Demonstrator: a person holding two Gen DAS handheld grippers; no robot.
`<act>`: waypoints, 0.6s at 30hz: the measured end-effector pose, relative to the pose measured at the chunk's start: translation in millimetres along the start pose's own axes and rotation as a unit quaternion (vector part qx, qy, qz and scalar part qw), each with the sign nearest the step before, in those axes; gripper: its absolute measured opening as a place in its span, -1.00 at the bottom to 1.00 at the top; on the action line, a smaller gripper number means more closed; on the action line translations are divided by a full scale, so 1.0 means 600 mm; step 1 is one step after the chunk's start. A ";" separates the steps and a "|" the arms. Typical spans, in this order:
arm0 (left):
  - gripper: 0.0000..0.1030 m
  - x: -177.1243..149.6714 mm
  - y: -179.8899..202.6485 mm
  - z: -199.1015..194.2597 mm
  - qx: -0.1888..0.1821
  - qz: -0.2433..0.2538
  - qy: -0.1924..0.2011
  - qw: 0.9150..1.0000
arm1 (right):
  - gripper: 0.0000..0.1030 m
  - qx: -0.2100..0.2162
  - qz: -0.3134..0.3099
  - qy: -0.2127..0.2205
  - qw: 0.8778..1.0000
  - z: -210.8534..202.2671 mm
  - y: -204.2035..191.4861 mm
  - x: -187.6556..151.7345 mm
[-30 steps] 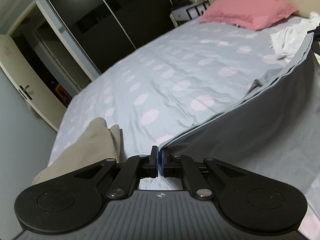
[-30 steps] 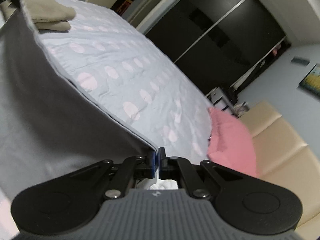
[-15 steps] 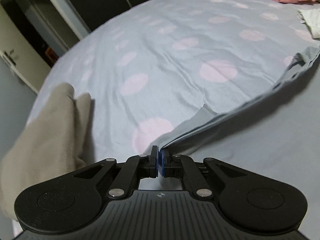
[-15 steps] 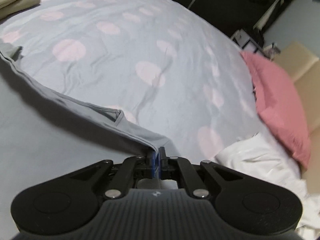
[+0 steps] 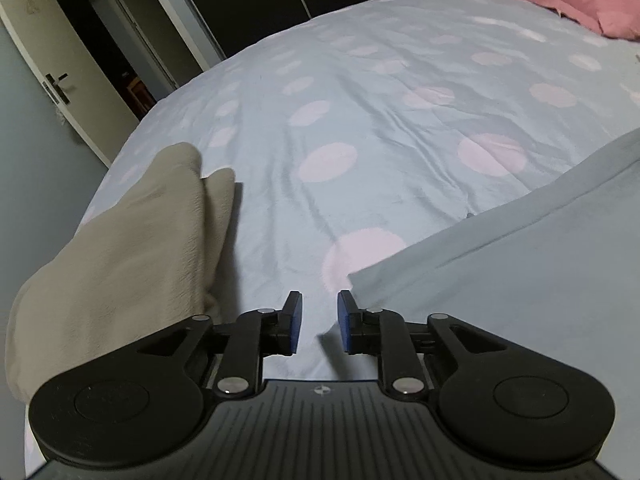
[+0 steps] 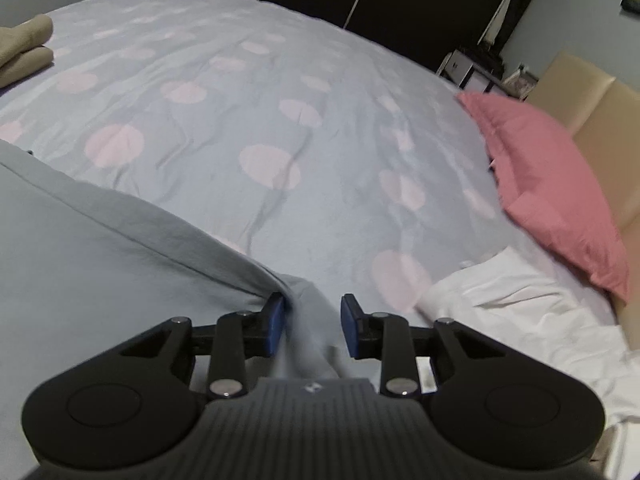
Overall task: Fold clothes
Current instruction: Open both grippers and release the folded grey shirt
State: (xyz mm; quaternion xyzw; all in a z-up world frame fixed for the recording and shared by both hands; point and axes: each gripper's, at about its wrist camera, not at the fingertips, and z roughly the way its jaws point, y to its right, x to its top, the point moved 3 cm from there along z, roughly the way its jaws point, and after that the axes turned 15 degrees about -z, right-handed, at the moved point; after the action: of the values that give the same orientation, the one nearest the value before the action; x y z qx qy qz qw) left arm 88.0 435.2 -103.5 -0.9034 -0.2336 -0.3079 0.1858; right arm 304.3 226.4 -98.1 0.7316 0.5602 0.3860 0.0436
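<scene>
A grey garment lies flat on the bed, its near corner just right of my left gripper, which is open and empty. The same garment fills the lower left of the right wrist view. Its corner lies between the open fingers of my right gripper, touching the left pad but not clamped.
The bed has a light blue cover with pink dots. A folded beige garment lies left of the left gripper, also seen far left. A white garment and a pink pillow lie to the right.
Both grippers lowered the stretched grey garment onto the bed, then opened and let go of its corners. The garment now lies flat.
</scene>
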 end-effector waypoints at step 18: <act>-0.18 -0.153 -0.001 -0.162 -0.123 0.035 -0.056 0.990 | -0.31 0.094 0.010 -0.038 0.995 -0.148 -0.024 -0.148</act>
State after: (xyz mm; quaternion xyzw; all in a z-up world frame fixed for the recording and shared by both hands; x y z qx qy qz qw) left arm -22.5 361.0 -90.7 -0.9429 -0.1722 -0.2762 0.0707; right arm 231.8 123.3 -89.3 0.7520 0.5848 0.3041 -0.0079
